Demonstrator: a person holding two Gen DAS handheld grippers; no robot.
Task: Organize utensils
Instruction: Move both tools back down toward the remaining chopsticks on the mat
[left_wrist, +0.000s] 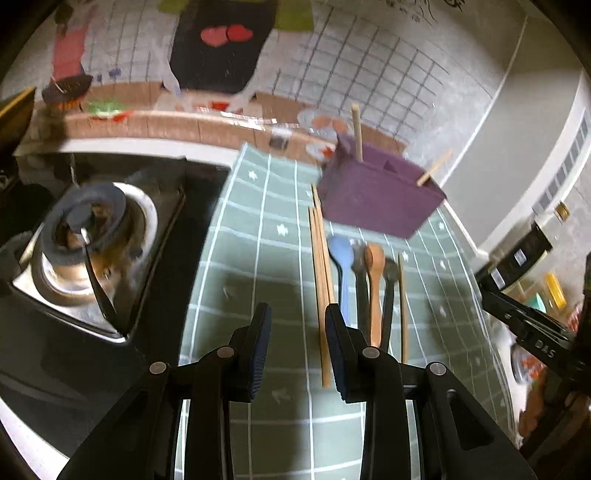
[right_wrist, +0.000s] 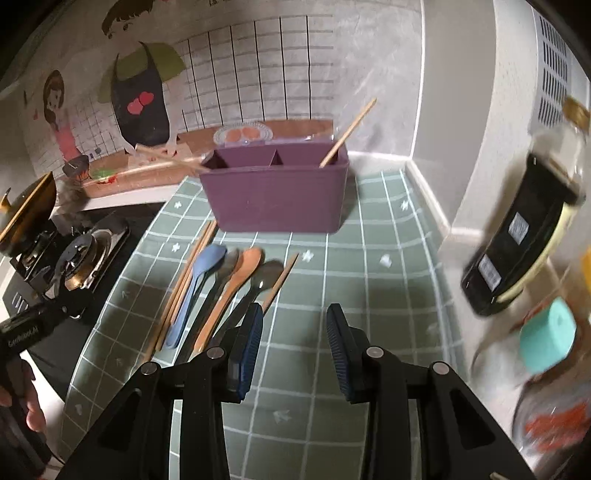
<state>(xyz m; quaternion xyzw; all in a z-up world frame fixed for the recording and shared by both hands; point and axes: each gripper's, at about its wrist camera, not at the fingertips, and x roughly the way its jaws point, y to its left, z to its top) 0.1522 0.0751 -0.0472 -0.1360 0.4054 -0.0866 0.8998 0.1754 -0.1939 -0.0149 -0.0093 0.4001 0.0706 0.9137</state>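
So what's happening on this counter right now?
A person holds two grippers over a green checked mat. Both the left gripper and right gripper are open and empty. Spoons and chopsticks lie loose before a purple organizer that already holds a few chopsticks.

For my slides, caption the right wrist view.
Open right gripper above spoons and chopsticks before purple organizer.

We see the left gripper (left_wrist: 297, 345) in matte black, round silver pins at its linkage joints and ribbed dark-blue pads (left_wrist: 260, 350) on the fingers. Our right gripper (right_wrist: 294, 349) matches it, with the same ribbed blue pads (right_wrist: 341, 354) and triangular cut-outs in its black arms.
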